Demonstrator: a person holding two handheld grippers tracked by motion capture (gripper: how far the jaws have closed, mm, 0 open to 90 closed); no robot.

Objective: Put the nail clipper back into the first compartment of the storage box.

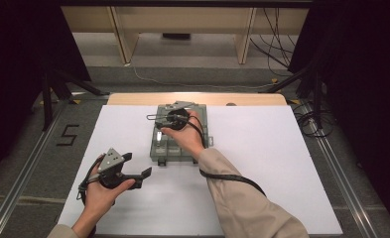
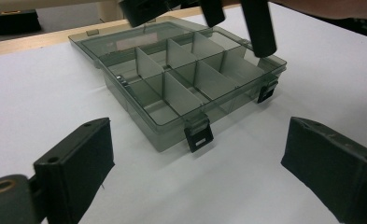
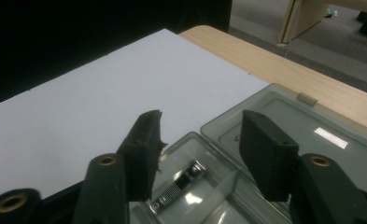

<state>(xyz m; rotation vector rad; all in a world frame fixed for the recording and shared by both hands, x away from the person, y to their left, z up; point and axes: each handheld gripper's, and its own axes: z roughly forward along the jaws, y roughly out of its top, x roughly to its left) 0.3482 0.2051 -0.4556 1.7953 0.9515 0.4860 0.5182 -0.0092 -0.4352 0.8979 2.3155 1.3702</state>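
Open compartment box (image 1: pixel 180 136) on white sheet, right gripper (image 1: pixel 174 119) over it, jaws apart, nothing held.

Box: smoky clear plastic, lid (image 3: pixel 312 126) folded flat behind the far side, dividers (image 2: pixel 176 88) upright, two black latches (image 2: pixel 199 135) on the near wall. Small metal part (image 3: pixel 186 179) lies in a compartment directly below and between the right fingers (image 3: pixel 146 144), not touched. Right jaws stand partly open above the far compartments. Left gripper (image 1: pixel 125 171) sits off to the box's side over bare white sheet (image 1: pixel 262 148), well apart from it, jaws wide open and empty, box straight ahead between its fingers (image 2: pixel 78 163). Wooden table edge (image 3: pixel 265 60) beyond the lid.
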